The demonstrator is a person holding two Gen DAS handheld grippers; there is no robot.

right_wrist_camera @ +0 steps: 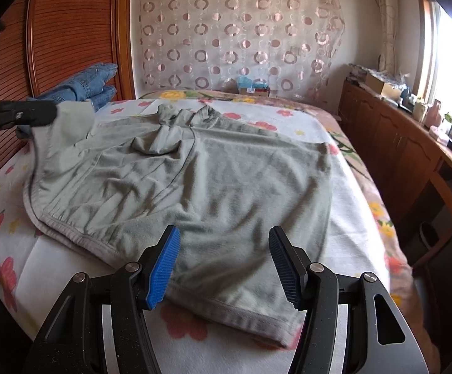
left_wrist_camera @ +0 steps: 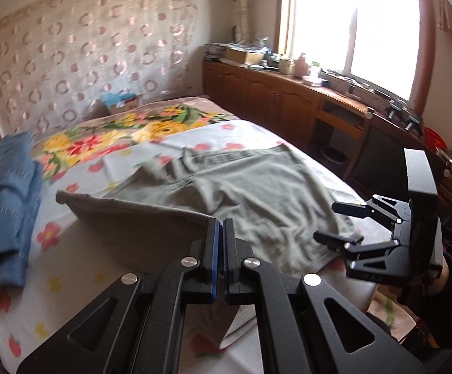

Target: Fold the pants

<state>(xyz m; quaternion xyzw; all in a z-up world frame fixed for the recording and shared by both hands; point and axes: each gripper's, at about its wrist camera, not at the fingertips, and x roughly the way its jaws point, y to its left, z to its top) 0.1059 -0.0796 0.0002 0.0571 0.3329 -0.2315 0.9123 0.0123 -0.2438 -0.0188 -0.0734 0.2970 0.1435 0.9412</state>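
Grey-green pants (right_wrist_camera: 194,180) lie spread on the flowered bed sheet (right_wrist_camera: 347,224). My left gripper (left_wrist_camera: 220,227) is shut on an edge of the pants (left_wrist_camera: 138,227) and holds that part lifted above the bed; it also shows at the left of the right wrist view (right_wrist_camera: 43,112), with cloth hanging from it. My right gripper (right_wrist_camera: 224,258) is open, its blue pads hovering just above the near hem of the pants. In the left wrist view the right gripper (left_wrist_camera: 342,222) is open at the pants' right edge.
Folded blue jeans (left_wrist_camera: 4,205) lie at the bed's left side by the wooden headboard (right_wrist_camera: 70,31). A wooden cabinet (left_wrist_camera: 288,99) with clutter runs under the window on the right. A small box (right_wrist_camera: 254,88) sits at the far end of the bed.
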